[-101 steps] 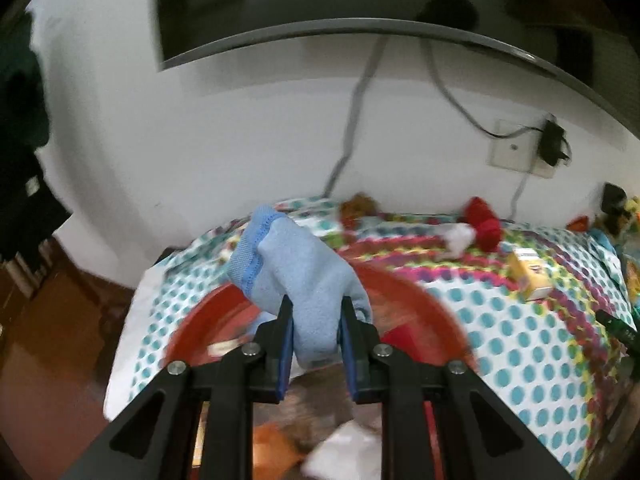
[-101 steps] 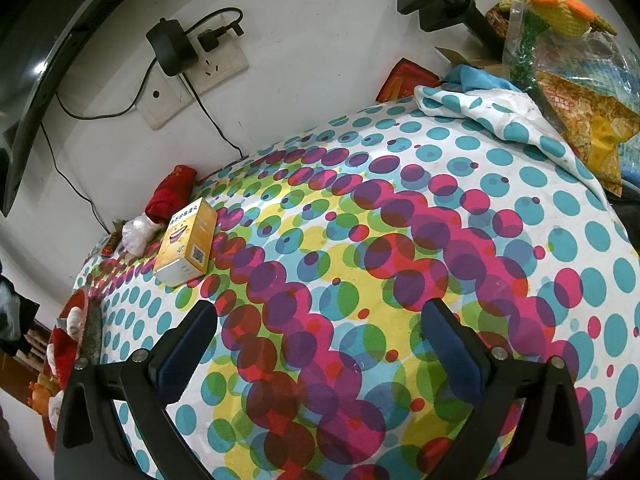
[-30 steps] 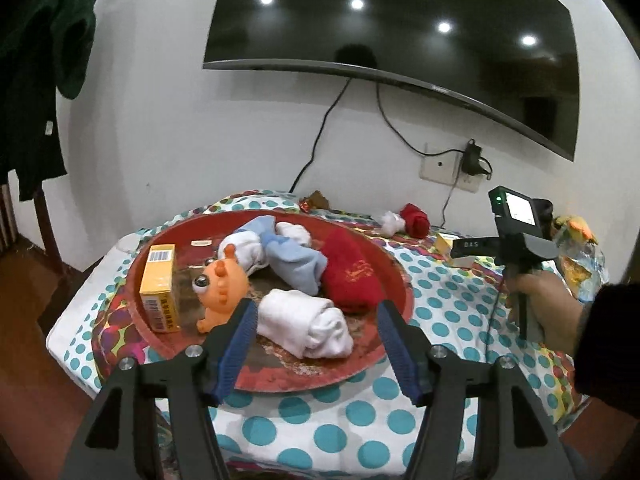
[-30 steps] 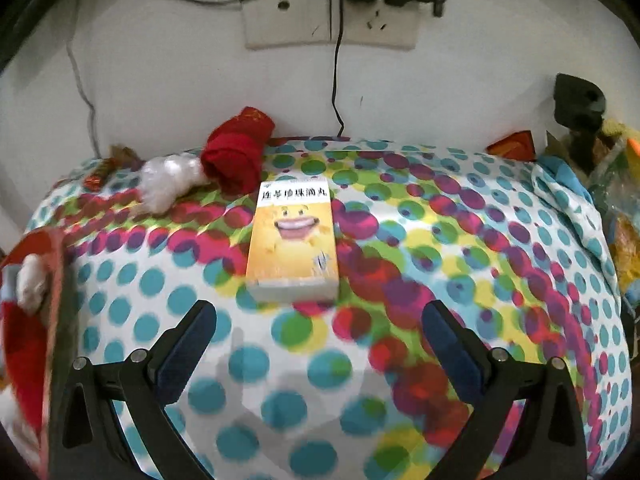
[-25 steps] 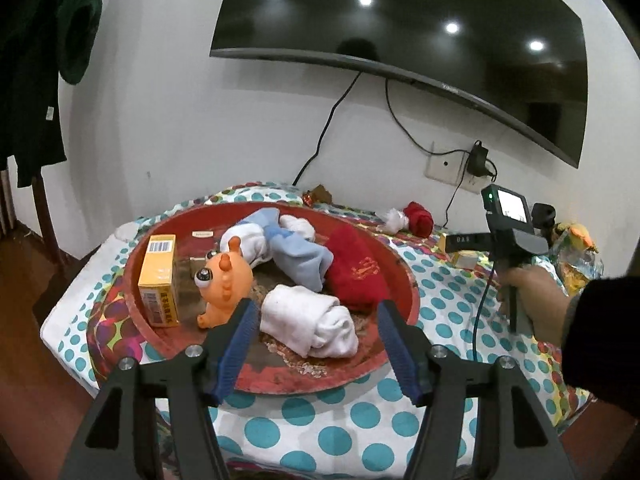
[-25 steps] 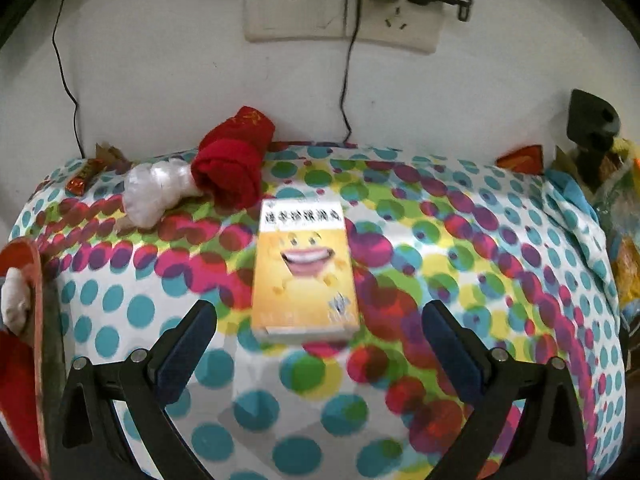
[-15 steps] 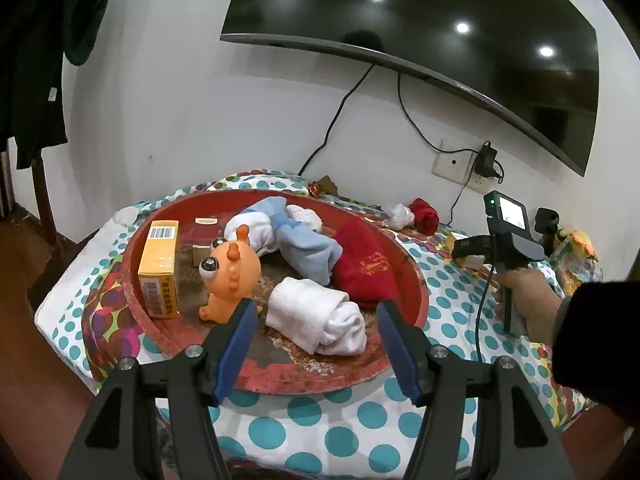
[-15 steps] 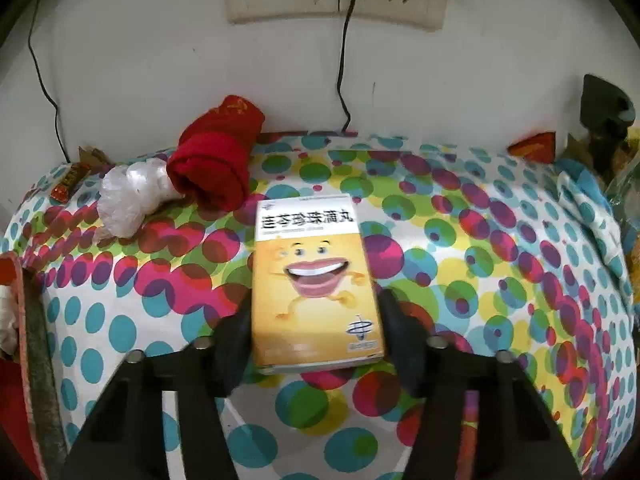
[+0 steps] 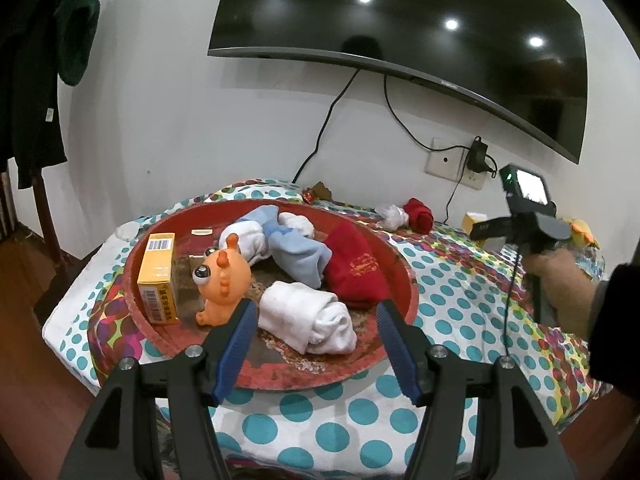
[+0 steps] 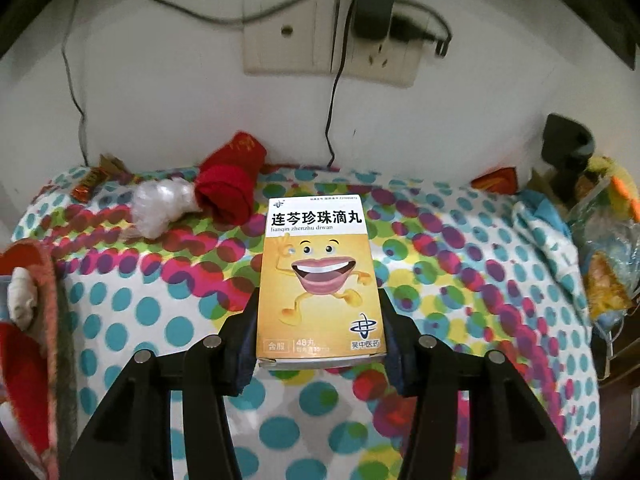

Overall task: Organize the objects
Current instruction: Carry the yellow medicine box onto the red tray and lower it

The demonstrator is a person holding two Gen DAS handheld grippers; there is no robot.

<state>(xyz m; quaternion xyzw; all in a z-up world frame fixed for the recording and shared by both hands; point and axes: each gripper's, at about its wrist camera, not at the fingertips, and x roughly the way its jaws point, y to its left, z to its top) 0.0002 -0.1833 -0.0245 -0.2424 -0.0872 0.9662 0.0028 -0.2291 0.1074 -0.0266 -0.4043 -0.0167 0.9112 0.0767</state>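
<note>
My right gripper [image 10: 318, 316] is shut on a yellow medicine box [image 10: 318, 280] that lies on the dotted tablecloth [image 10: 460, 264]. The box also shows in the left wrist view [image 9: 474, 221], ahead of the right gripper body [image 9: 520, 228]. My left gripper [image 9: 314, 322] is open and empty, held back above the near rim of a round red tray [image 9: 408, 280]. The tray holds a yellow box [image 9: 158, 276], an orange toy [image 9: 220, 280], a white sock roll [image 9: 308, 316], a light blue sock [image 9: 296, 252] and a red sock [image 9: 356, 272].
A red sock roll [image 10: 232, 180] and a clear plastic wad [image 10: 160, 204] lie near the wall behind the box. A wall socket with a charger [image 10: 376, 4] hangs above. Bags and a black stand [image 10: 568, 148] crowd the table's right end. The tray rim [image 10: 44, 280] shows at left.
My right gripper moved up to the yellow medicine box and closed its fingers on the box's sides. My left gripper stayed open and drew back slightly from the tray.
</note>
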